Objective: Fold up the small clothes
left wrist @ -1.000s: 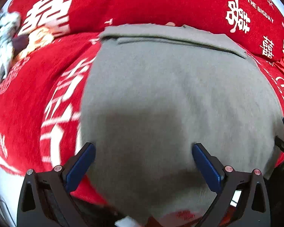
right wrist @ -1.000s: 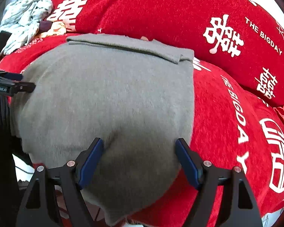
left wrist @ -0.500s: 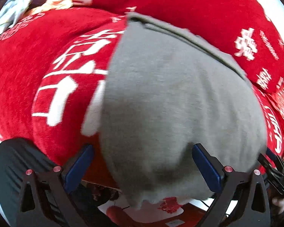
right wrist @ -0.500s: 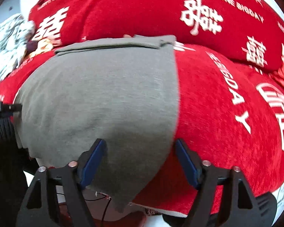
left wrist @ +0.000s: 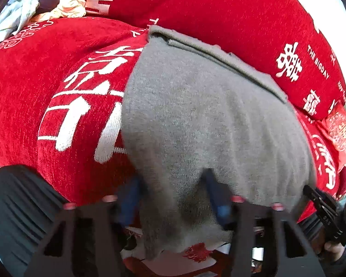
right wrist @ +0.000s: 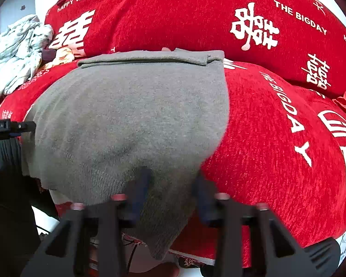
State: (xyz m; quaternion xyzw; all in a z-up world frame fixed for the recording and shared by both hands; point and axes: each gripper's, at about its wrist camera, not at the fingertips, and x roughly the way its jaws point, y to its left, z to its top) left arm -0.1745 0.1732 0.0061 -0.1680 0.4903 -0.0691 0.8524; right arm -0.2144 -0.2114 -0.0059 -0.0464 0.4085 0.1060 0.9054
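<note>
Garment: I see one grey knit garment (left wrist: pixel 207 120) spread flat on a red printed sofa cover (right wrist: pixel 276 138), its far edge already turned over in a narrow band against the back cushion (right wrist: pixel 196 11). The near hem hangs over the front edge of the seat.

Left gripper (left wrist: pixel 173 198): jaws closing, the near left corner of the hem between them. The blue pads are blurred and partly under cloth; I cannot confirm that they press on the knit yet.

Right gripper (right wrist: pixel 170 191): jaws closing on the near right corner of the hem. Cloth fills the gap, but firm contact is equally unconfirmed.

Step in hand: by my judgement, taking both near corners to carry the hem towards the far band.

Risk, thin bite: each gripper sits close to the hem's edge; a shallow hold could let the knit slip out on lifting.

Risk, cover caught: the sofa cover lies directly under the hem, so a pad could pinch it and drag it along.

Risk, skew: uneven holds would lay the fold crooked.

Surroundings: a heap of other clothes (right wrist: pixel 20 53) lies at the far left, well apart.
</note>
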